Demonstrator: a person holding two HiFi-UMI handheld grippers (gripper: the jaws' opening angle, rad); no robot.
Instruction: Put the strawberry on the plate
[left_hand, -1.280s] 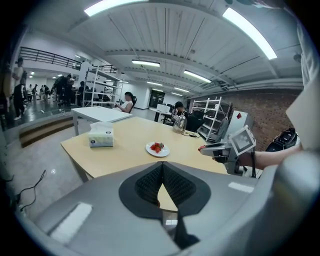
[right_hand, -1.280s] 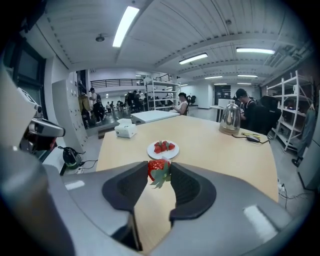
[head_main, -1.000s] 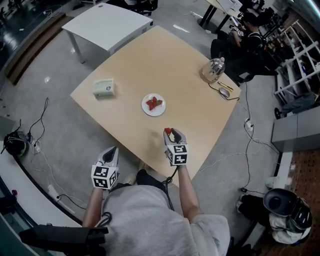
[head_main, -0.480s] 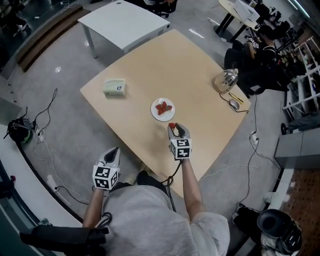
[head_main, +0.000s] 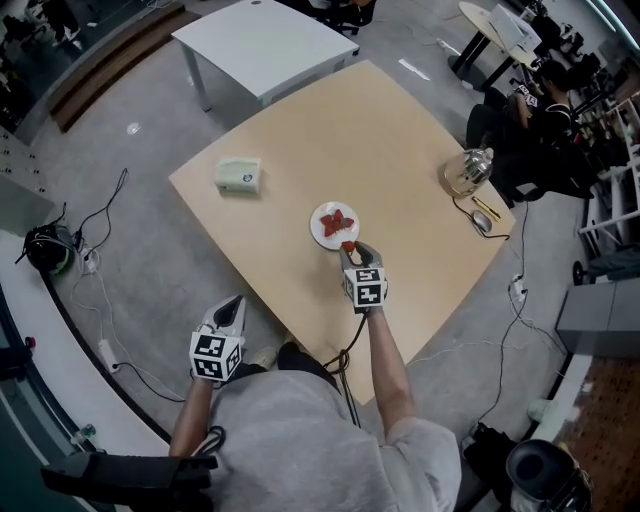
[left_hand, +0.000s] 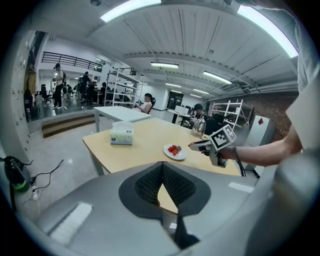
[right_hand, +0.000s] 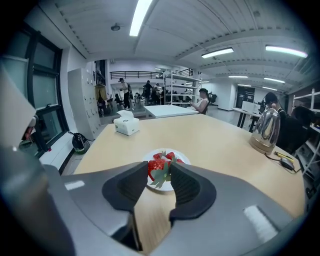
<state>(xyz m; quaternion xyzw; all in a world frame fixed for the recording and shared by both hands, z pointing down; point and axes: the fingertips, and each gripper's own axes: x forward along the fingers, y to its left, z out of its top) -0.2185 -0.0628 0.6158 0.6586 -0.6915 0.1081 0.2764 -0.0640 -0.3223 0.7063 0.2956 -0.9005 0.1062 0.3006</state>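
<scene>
Right hand-held gripper (head_main: 349, 248) has come forward across the worktop (head_main: 300, 130) over the last second, from near the front edge up to the plate (head_main: 314, 226). In the head view its tips now sit at the plate's 5 o'clock rim. It is pinching the strawberry (right_hand: 156, 167) by its sides, leaves hanging below the pads, jaws partly apart around it. So the strawberry is off the worktop, in the jaws, right at the near rim, not yet on the plate. Carry looks nearly done: what's left is a short push over the rim, lower, let go. Plate already has other berries (head_main: 337, 219) at centre, so the free spot looks like the near side, 5–6 o'clock. Left hand-held gripper (head_main: 233, 303) has barely shifted, parked off the worktop's near edge at 7 o'clock from the plate, jaws pressed together, nothing in them. Room: plate is mid-worktop, well off every edge. Tissue box (head_main: 238, 174) at 10 o'clock and kettle (head_main: 466, 171) at 2 o'clock are well apart; approach path is bare.
</scene>
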